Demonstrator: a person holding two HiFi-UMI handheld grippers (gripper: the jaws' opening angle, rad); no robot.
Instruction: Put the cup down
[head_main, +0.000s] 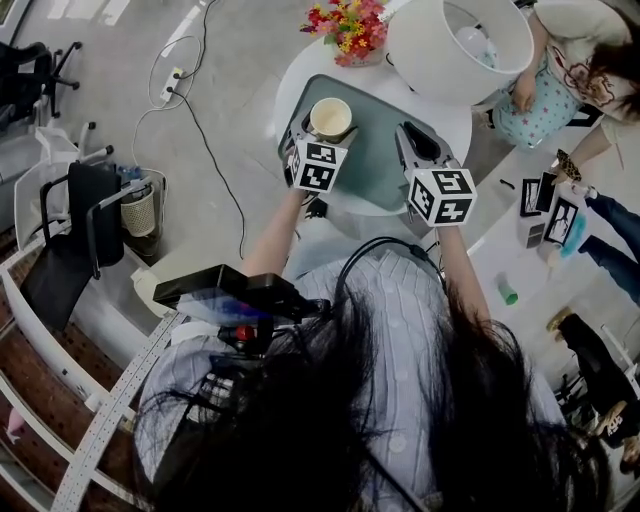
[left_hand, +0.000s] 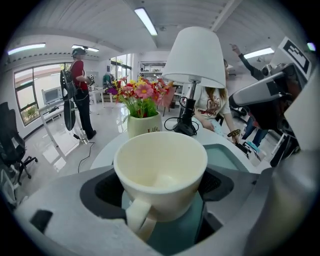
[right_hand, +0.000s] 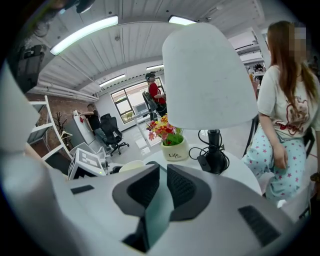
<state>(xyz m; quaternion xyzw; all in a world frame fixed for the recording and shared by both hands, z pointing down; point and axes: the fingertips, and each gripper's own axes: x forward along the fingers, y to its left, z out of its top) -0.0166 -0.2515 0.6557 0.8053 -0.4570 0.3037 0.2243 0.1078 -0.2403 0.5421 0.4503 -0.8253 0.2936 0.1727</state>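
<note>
A cream cup (head_main: 330, 118) with an empty inside is held between the pads of my left gripper (head_main: 312, 138), which is shut on it. The left gripper view shows the cup (left_hand: 161, 172) upright, its handle turned toward the camera, over the teal mat (left_hand: 227, 155). Whether its base touches the mat I cannot tell. My right gripper (head_main: 420, 143) hovers over the mat's (head_main: 375, 150) right part. Its jaws (right_hand: 162, 182) are shut with only a thin slit and nothing between them. The cup's rim (right_hand: 131, 165) peeks out to its left.
The mat lies on a round white table (head_main: 290, 75). At the table's back stand a lamp with a white shade (head_main: 460, 40) and a flower pot (head_main: 350, 25). A person (head_main: 570, 70) sits at the far right. A dark chair (head_main: 90, 215) is at left.
</note>
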